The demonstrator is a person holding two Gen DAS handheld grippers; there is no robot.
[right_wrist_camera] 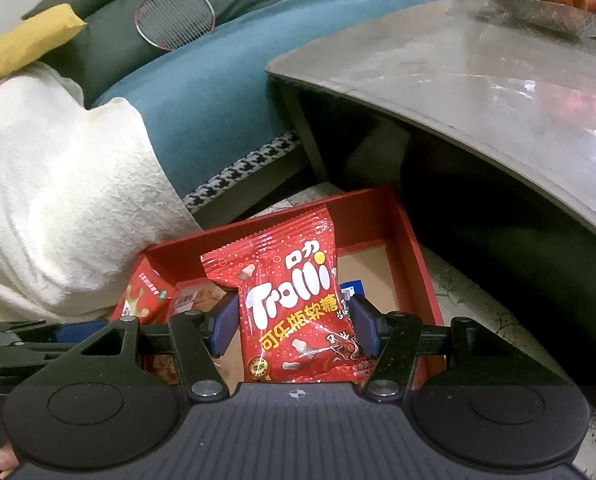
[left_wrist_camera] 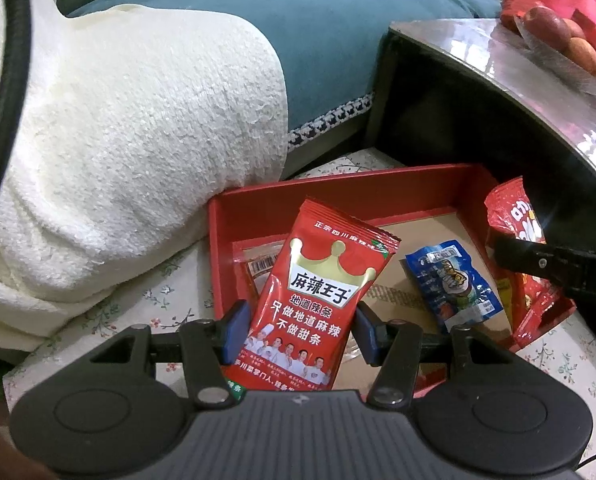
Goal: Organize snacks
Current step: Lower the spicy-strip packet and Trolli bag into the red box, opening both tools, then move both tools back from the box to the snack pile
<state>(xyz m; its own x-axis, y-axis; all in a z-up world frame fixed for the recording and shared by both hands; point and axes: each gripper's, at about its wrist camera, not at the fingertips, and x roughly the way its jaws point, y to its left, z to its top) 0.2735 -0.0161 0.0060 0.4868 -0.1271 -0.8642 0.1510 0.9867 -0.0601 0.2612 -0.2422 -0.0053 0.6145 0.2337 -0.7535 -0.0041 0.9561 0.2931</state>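
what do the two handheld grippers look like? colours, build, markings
Both match: left gripper and right gripper have a ribbed dark grey body with two round black discs, black linkage arms on silver pivot pins, and blue finger pads. A small crosshair mark sits on the body's front edge.

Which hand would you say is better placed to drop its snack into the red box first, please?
Probably left: the left gripper holds the spicy strip packet over the red box above bare cardboard, while the Trolli bag hangs over the blue packet.
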